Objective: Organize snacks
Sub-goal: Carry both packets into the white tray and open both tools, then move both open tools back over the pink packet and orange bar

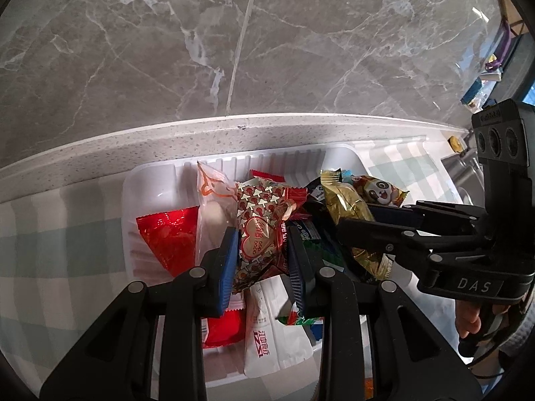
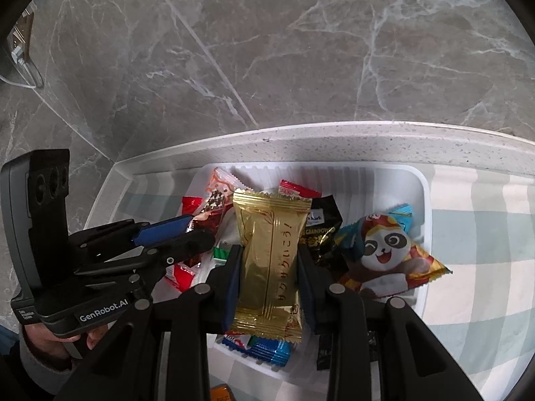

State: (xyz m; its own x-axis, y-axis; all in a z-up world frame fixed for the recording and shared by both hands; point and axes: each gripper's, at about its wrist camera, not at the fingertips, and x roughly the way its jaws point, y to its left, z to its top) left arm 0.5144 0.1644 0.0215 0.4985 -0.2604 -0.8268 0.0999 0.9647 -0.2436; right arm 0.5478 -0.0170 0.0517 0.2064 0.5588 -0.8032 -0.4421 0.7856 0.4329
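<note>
Snacks clamped in both hand-held grippers

Speckled white counter against grey marble wall, covered by pale green checked cloth. White plastic tray sits directly on cloth.

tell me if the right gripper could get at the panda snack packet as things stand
Probably not yet: the right gripper is already shut on the gold packet. The panda packet lies uncovered on top at the tray's right edge, so once emptied the way looks free.
</note>
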